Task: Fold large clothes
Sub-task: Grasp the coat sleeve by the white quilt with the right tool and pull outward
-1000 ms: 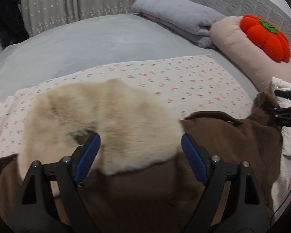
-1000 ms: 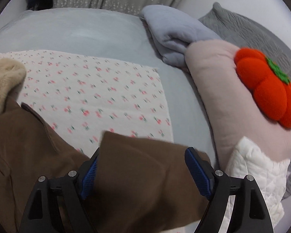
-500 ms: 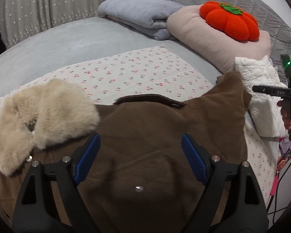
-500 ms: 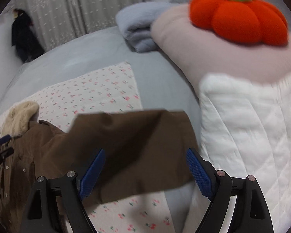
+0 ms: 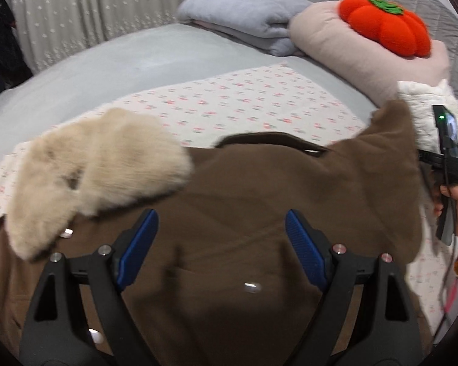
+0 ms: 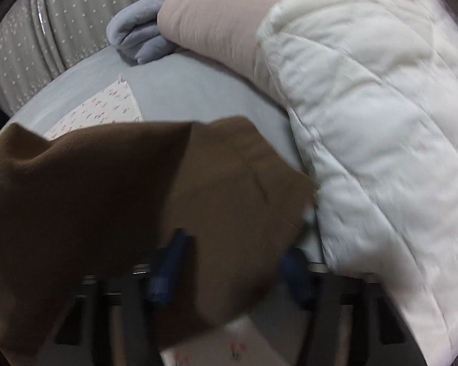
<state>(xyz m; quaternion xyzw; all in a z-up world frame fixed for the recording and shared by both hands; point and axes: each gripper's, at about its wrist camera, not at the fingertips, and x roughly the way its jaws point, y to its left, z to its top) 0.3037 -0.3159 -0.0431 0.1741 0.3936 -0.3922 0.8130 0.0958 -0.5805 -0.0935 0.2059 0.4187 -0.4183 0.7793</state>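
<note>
A brown coat [image 5: 259, 189] with a beige fur collar [image 5: 100, 158] lies spread on a floral sheet [image 5: 244, 97] on the bed. My left gripper [image 5: 220, 216] hovers over the coat's body just right of the collar; its jaws are wide and closing slightly, with only flat fabric below them. My right gripper [image 6: 232, 259] is at the end of the coat's sleeve [image 6: 229, 183]. Its blurred blue pads [image 6: 168, 262] are closing with the sleeve cloth draped between them and still stand apart. The left wrist view shows that gripper [image 5: 445, 164] in a hand at the right edge.
A white quilted item [image 6: 366, 106] lies right beside the sleeve. Behind it are a pink pillow [image 5: 336, 39] with an orange pumpkin cushion [image 5: 384, 27] and a folded grey blanket [image 5: 244, 15]. A dotted curtain [image 5: 76, 9] hangs beyond the grey bed.
My left gripper slid from over the fur collar to the brown body. My right gripper rolled, sank toward the sleeve end, and its pads moved inward from wide open.
</note>
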